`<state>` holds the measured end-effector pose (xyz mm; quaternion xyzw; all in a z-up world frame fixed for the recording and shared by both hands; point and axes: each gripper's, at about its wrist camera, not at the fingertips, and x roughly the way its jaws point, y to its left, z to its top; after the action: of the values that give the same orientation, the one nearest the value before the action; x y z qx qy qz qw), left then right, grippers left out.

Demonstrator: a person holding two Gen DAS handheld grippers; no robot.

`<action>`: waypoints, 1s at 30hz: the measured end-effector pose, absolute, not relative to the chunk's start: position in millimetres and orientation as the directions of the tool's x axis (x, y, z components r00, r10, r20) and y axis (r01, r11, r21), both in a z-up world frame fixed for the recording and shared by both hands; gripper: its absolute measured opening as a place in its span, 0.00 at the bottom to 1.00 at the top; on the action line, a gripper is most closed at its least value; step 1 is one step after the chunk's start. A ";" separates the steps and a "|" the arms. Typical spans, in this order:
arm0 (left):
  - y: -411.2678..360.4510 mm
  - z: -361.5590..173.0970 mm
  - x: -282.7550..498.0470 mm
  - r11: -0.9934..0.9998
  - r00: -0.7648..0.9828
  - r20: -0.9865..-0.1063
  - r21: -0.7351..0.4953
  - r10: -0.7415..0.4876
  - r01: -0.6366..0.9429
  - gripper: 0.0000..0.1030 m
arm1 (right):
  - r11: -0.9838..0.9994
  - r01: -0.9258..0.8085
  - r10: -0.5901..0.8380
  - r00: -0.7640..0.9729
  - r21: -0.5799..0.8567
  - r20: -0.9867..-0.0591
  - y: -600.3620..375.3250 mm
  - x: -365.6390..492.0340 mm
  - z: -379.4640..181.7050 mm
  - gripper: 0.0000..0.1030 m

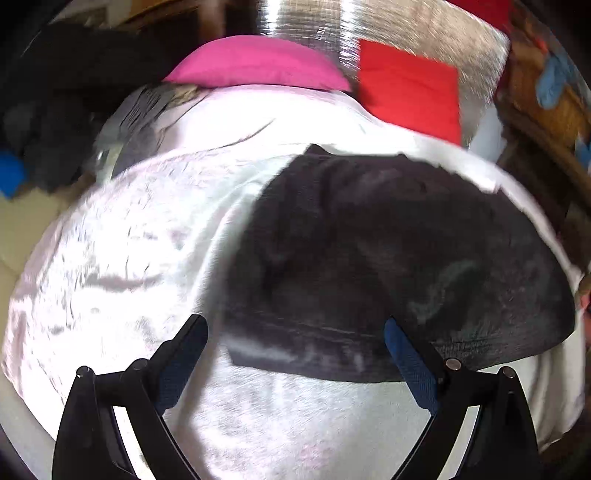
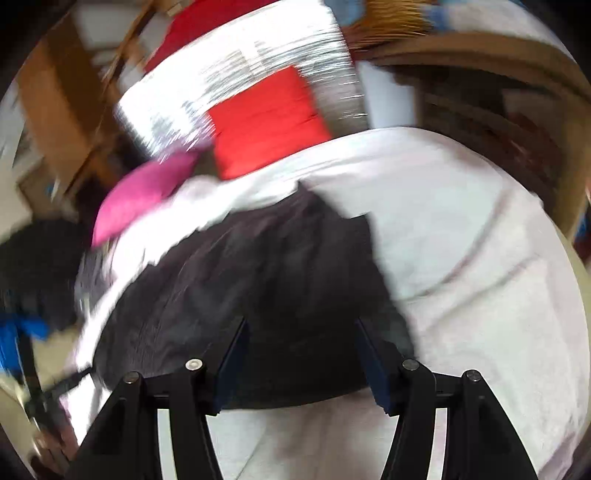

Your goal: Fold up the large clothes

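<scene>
A black garment [image 1: 388, 251] lies folded on a white sheet [image 1: 122, 258] over a bed. In the left wrist view my left gripper [image 1: 295, 328] is open and empty, hovering over the garment's near left hem. In the right wrist view the same black garment [image 2: 258, 273] fills the centre, and my right gripper [image 2: 301, 328] is open and empty just above its near edge. Both views are blurred by motion.
A pink pillow [image 1: 258, 62] and a red pillow [image 1: 410, 88] lie at the head of the bed against a shiny silver panel [image 1: 424, 29]. A pile of dark clothes [image 1: 55, 122] sits to the left. Wooden furniture [image 2: 498, 85] stands to the right.
</scene>
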<state>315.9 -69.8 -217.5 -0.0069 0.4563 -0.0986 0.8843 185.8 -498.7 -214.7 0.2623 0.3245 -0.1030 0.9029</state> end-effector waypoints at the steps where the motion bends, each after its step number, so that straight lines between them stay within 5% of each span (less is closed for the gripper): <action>1: -54.6 -213.5 318.6 0.983 0.581 -0.794 -0.123 -0.179 0.135 0.94 | 0.806 0.377 -0.006 0.775 0.456 -0.631 -516.0 180.3 -217.2 0.66; 4: -20.8 -209.5 336.9 0.978 0.591 -0.780 -0.195 -0.203 0.078 0.94 | 0.716 0.402 0.045 0.790 0.572 -0.611 -556.8 175.9 -226.0 0.69; 9: 3.6 -234.6 373.6 0.879 0.446 -0.772 -0.471 -0.453 0.077 0.94 | 0.626 0.372 0.177 0.788 0.685 -0.590 -591.6 194.0 -246.3 0.70; 12: -2.1 -248.9 384.1 0.866 0.388 -0.787 -0.495 -0.480 0.067 0.94 | 0.646 0.357 0.203 0.772 0.675 -0.602 -592.9 205.6 -248.9 0.70; 18: -25.7 -249.7 390.7 0.902 0.391 -0.815 -0.415 -0.428 0.123 0.93 | 0.663 0.362 0.235 0.730 0.655 -0.642 -596.6 239.1 -265.3 0.70; 26: -88.8 -255.0 391.3 0.976 0.478 -0.865 -0.053 -0.151 0.211 0.94 | 0.622 0.384 0.281 0.704 0.683 -0.652 -593.4 265.0 -283.8 0.70; 30: -102.7 -249.3 384.5 0.976 0.524 -0.845 0.012 -0.107 0.219 0.94 | 0.663 0.414 0.206 0.701 0.624 -0.683 -581.3 266.3 -275.2 0.70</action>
<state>384.5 -102.7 -249.3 0.0587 0.4788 -0.0938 0.8709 266.3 -581.3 -275.2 0.4059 0.3816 -0.0628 0.8281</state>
